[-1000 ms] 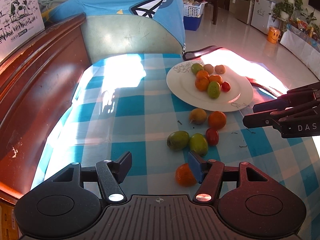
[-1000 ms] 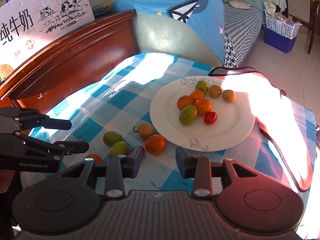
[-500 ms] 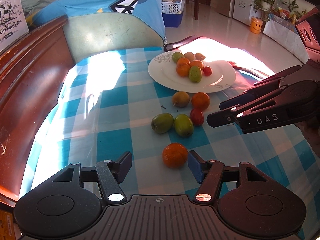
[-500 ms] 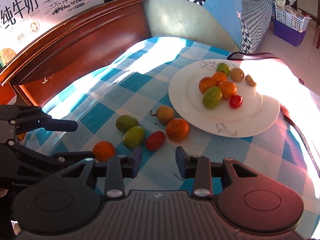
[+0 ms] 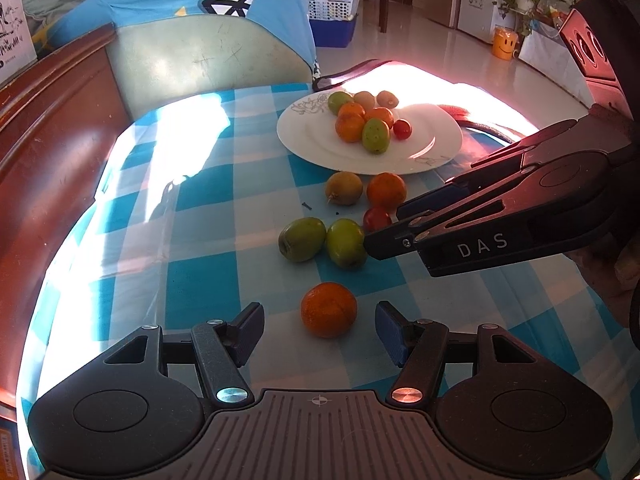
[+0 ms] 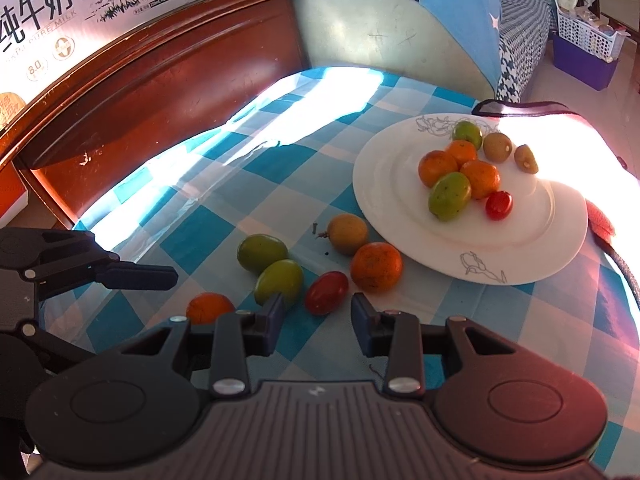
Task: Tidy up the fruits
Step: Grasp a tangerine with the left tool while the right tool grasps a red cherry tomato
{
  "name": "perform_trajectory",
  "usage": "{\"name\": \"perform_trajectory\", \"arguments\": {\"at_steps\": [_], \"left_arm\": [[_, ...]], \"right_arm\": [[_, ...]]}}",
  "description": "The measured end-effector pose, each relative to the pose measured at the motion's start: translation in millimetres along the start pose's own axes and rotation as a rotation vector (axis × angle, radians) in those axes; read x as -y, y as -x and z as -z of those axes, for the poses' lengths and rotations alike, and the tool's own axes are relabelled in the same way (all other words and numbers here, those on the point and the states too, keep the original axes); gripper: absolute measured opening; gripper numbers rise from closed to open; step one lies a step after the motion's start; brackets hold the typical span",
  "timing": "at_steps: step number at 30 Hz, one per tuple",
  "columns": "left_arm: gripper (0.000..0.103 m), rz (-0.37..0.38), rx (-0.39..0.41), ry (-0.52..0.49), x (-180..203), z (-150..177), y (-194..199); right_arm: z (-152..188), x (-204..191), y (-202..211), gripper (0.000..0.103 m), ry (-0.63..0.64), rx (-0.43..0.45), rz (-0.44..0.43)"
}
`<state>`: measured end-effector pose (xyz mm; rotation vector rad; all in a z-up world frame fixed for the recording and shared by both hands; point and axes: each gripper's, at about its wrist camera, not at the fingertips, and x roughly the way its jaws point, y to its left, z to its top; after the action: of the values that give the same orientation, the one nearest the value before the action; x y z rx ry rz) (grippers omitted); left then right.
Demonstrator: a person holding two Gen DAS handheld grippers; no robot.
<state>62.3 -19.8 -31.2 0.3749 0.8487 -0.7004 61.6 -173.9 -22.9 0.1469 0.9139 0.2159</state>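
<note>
Six fruits lie loose on the checked tablecloth (image 6: 224,236), near the plate's (image 6: 384,184) near rim; eight more already sit on the plate, clustered toward its far side.

Loose set: orange nearest the left gripper (image 5: 320,326) — call it near orange (image 5: 329,310); two green fruits (image 5: 302,239) touching side by side; cherry tomato (image 6: 326,292); second orange (image 6: 376,267) and a brownish fruit (image 6: 347,234), both just beside the plate rim.

Left gripper: jaws spread, empty, near orange framed between the tips but not touched. Right gripper (image 6: 318,314): jaws spread, empty, tomato just ahead of the gap; its left tip overlaps the nearer green fruit in view, contact cannot be told.

Handling, judged: all round, light, prone to roll on the glossy cloth cover. Oranges firm-skinned — take across the widest middle. Tomato thin-skinned, slippery, bruises easily — close gently, at its waist, long axis crosswise to the jaws.

Room: plate's near half is bare, good landing zone. Loose fruits are packed close, so a closing finger may nudge a neighbour. The two grippers work close together over the same patch. Wooden headboard (image 6: 168,68) borders the cloth's left edge; the far right edge drops to the floor — rolling risk there.
</note>
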Motion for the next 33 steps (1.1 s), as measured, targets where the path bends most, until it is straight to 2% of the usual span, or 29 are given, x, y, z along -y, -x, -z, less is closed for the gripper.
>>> {"name": "perform_trajectory", "arguments": {"at_steps": [19, 22, 27, 33], "left_arm": [[0.056, -0.001, 0.015, 0.032, 1.2, -0.9, -13.6], [0.05, -0.002, 0.006, 0.033, 1.1, 0.0, -16.1], [0.032, 0.021, 0.009, 0.042, 0.7, -0.3, -16.8], [0.029, 0.037, 0.009, 0.047, -0.1, -0.3, -16.0]], "right_arm": [[-0.4, -1.7, -9.8, 0.037, -0.004, 0.004, 0.027], [-1.1, -3.4, -11.0, 0.036, 0.001, 0.007, 0.031], [-1.2, -1.3, -10.6, 0.021, 0.003, 0.003, 0.043], [0.5, -3.7, -8.1, 0.02, 0.02, -0.006, 0.034]]}}
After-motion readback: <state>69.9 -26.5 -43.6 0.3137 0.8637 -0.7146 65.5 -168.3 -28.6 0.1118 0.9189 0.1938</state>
